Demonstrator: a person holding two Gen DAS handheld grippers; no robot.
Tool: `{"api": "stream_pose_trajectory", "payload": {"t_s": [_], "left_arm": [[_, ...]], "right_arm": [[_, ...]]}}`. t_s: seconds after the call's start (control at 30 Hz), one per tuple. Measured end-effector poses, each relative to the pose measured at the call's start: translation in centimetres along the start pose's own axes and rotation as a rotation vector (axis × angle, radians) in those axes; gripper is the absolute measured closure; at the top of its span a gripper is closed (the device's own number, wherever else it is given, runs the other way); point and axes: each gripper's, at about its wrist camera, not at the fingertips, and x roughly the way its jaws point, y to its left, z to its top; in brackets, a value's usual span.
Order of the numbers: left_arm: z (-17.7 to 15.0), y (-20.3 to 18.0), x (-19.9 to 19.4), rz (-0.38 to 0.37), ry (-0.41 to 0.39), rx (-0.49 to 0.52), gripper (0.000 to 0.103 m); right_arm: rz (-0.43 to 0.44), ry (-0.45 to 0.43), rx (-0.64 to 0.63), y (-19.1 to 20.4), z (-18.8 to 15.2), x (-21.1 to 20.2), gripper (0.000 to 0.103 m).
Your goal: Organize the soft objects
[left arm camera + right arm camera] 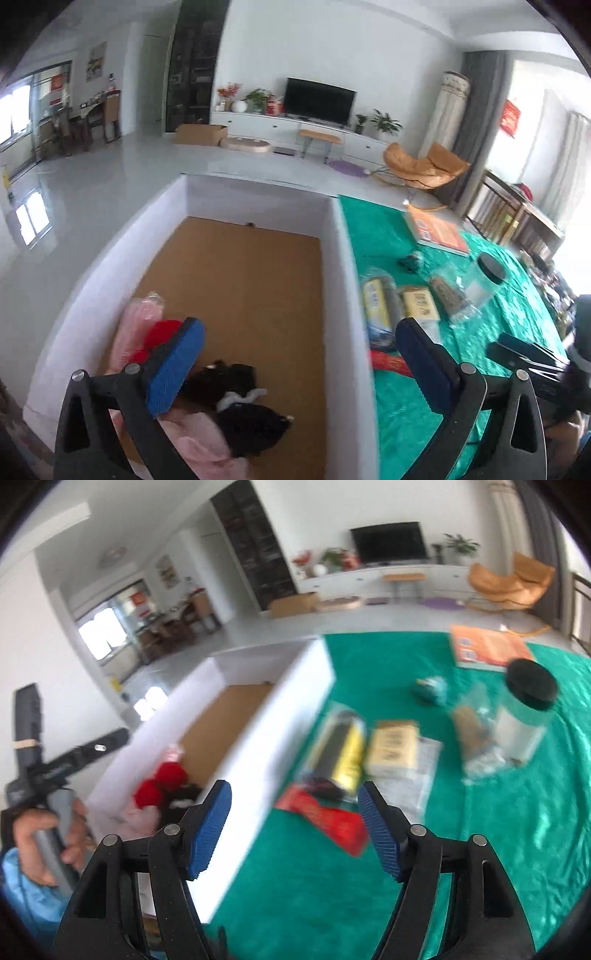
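white box (343, 280) with cardboard floor, on green cloth (517, 306): holds pink fabric (199, 439), red item (159, 332), black garments (236, 398) at its near end. left gripper (299, 362) above box, jaws wide apart, empty. right gripper (295, 823) over cloth, jaws wide apart, empty; red packet (325, 816) lies beyond them, beside box. black-lidded jar (524, 716), orange book (487, 646) farther back.

The left wrist camera sits high and close over the white box (343, 295), looking down into it, with the green table (517, 314) at 3 o'clock. The right wrist camera looks down over the table (498, 830), box (258, 746) at 9 o'clock. Both see the box, table and far TV (319, 99).
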Motion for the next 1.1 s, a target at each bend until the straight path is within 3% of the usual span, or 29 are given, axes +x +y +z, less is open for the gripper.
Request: {"api": "stream_pose_trajectory", "payload": {"t_s": [0.1,0.23,0.33,0.5,0.8,1.1], "left_arm": [[-1.2,-6.6,1.2,-0.133,0.044,0.122,0.001],[-4.3,-14.5,4.4,-0.267,0.153,0.260,0.001],[-6.5,-18.0,7.8,-0.273,0.231,0.318,0.001],[-9.0,-19.4,12.0,-0.233,0.289,0.376,0.001],[-10.7,-18.6,15.3,-0.204,0.345,0.392,0.001],[-10.7,-18.0,17.1,-0.136,0.338,0.389,0.001]], "right_arm": [[-0.222,0.015,0.035,-5.2,-2.9,-0.3,0.029],[-0.424,0.061,0.066,-11.1,-6.2,-0.4,0.029],[-0.508,0.049,0.089,-13.2,-8.3,-0.9,0.029],[-0.540,-0.012,0.112,-13.8,-8.5,-2.9,0.029],[-0.558,0.123,0.163,-15.2,-9.1,-0.3,0.029],[-0.553,0.119,0.198,-15.7,-9.4,0.0,0.018]]}}
